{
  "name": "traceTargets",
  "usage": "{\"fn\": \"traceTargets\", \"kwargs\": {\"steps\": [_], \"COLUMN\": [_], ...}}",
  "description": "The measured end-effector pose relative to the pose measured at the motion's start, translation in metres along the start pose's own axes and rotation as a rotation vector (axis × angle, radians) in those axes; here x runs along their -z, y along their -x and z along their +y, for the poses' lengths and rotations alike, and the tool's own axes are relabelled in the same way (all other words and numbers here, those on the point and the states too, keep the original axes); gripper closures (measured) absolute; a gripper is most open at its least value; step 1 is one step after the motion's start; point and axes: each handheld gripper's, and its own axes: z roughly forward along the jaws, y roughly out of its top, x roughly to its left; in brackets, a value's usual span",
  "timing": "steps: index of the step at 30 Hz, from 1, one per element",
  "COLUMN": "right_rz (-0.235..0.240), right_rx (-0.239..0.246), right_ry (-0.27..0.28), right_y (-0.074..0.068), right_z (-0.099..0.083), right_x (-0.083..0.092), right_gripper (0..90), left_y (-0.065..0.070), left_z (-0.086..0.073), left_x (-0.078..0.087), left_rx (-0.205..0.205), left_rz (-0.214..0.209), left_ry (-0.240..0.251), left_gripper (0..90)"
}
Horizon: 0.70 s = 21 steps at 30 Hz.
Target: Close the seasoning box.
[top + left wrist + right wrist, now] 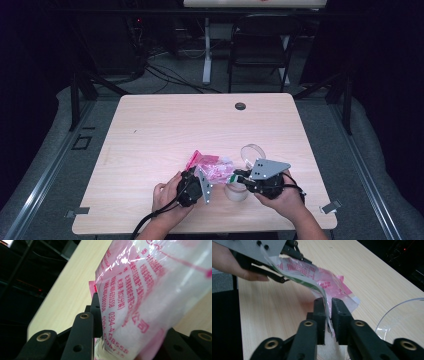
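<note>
A clear plastic bag [212, 167] with pink print and white powder inside hangs between the two grippers above the table's near edge. My left gripper [201, 174] is shut on its left part; in the left gripper view the bag [150, 290] bulges between the black jaws of that gripper [135, 315]. In the right gripper view the bag [324, 280] slopes down from the left gripper [278, 277] to my right gripper [329, 302]. The bag's thin lower edge runs through the narrow gap between the right jaws, which stand slightly apart. A hand [167, 197] holds each tool.
A small white round container [236, 192] stands on the table [150, 130] just below the right gripper's jaws. A clear round lid or dish [252, 151] lies behind it, its rim [397, 312] close at the right. A dark grommet [240, 106] sits at the far edge.
</note>
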Motion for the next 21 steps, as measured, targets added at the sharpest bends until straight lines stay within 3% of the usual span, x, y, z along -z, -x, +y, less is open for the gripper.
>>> {"fn": "traceTargets", "kwargs": {"steps": [7,14,18,21], "right_rz": [-0.012,-0.013,-0.042,-0.061], "right_rx": [-0.049,-0.087,-0.1,-0.122], "right_ry": [0.075,0.1,0.133,0.142], "right_y": [0.004,0.008,0.011,0.016], "right_z": [0.006,0.008,0.011,0.009], "right_x": [0.011,0.021,0.033,0.04], "right_gripper": [62.2,61.3,62.1,65.9], "left_y": [-0.002,-0.022,-0.037,-0.049], "left_z": [-0.014,-0.03,-0.039,-0.047], "left_x": [-0.005,-0.007,-0.006,-0.001], "left_rx": [0.142,0.355,0.455,0.47], "left_rz": [-0.08,-0.165,-0.175,-0.141], "left_ry": [0.012,0.027,0.032,0.027], "left_gripper": [72.3,73.2,73.3,73.3]}}
